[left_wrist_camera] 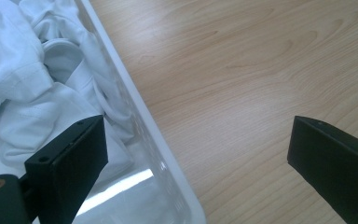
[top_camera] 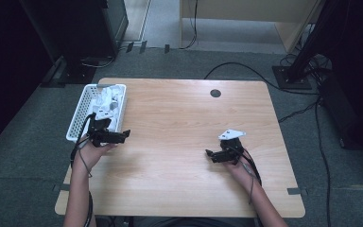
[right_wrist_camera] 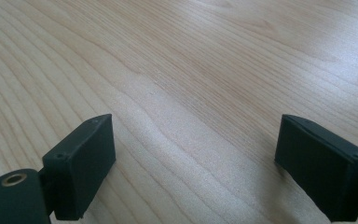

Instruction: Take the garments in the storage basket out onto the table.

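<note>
Left hand-held gripper [top_camera: 123, 135] sat by white basket [top_camera: 75, 120] of white cloth [left_wrist_camera: 23, 88], jaws wide apart, empty. Right hand-held gripper [top_camera: 209, 154] over bare bench [top_camera: 170, 118], jaws apart, empty.

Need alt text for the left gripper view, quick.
The left gripper, jaws wide apart and holding nothing, straddles the rim of a white plastic basket filled with crumpled white cloth, pale wooden table alongside.
</note>
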`<state>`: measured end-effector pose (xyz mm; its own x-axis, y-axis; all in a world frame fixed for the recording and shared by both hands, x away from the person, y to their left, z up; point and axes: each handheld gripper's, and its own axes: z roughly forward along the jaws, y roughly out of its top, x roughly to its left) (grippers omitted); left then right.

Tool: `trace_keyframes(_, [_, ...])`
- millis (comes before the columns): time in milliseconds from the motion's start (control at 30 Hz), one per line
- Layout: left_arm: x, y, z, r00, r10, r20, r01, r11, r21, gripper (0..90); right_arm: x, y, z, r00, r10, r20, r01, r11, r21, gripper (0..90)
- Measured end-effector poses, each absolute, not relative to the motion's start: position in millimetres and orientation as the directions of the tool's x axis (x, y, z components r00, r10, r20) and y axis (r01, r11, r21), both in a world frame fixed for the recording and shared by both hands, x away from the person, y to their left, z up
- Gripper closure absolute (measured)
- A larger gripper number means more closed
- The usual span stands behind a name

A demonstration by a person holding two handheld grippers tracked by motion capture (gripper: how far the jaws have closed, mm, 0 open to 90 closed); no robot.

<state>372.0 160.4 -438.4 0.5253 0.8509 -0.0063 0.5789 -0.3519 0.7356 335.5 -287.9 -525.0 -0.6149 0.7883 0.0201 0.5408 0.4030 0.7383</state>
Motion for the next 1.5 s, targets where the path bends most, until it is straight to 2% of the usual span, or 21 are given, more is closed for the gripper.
trace_keyframes(600, [376.2, 174.3, -440.9, 0.497, 0.868, -0.009, 0.587, -0.329, 0.74, 5.8, 335.6, -288.0, -525.0, -0.615, 0.788, 0.02, 0.54, 0.403, 0.739, 12.3])
trace_keyframes(1500, [404.3, 186.8, -440.8, 0.469, 0.883, -0.014, 0.589, -0.301, 0.75, 5.8, 335.6, -288.0, -525.1, -0.614, 0.789, 0.022, 0.542, 0.401, 0.739, 12.3])
